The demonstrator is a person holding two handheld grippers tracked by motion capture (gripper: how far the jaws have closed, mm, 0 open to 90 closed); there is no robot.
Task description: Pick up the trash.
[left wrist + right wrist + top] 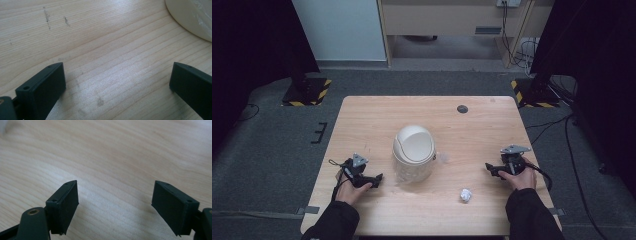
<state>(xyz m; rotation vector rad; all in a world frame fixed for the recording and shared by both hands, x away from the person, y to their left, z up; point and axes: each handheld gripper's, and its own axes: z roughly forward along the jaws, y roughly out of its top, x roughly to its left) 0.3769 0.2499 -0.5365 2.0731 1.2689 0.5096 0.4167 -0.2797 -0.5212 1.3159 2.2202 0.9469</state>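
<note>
A white round bin with a domed swing lid (413,152) stands near the middle of the wooden table (372,115). A crumpled white paper ball (466,195) lies on the table to the bin's front right. My left gripper (373,180) rests on the table left of the bin, held by a hand, jaws apart. In the left gripper view it (117,82) is open over bare wood, with the bin's base (192,17) at the upper right. My right gripper (490,169) rests at the right side, open. In the right gripper view it (115,202) holds nothing.
A small dark round spot (462,108) marks the table's far edge. Grey carpet surrounds the table, with black stand bases with yellow-black tape (307,92) at the far left and far right, and cables (562,125) on the floor at the right.
</note>
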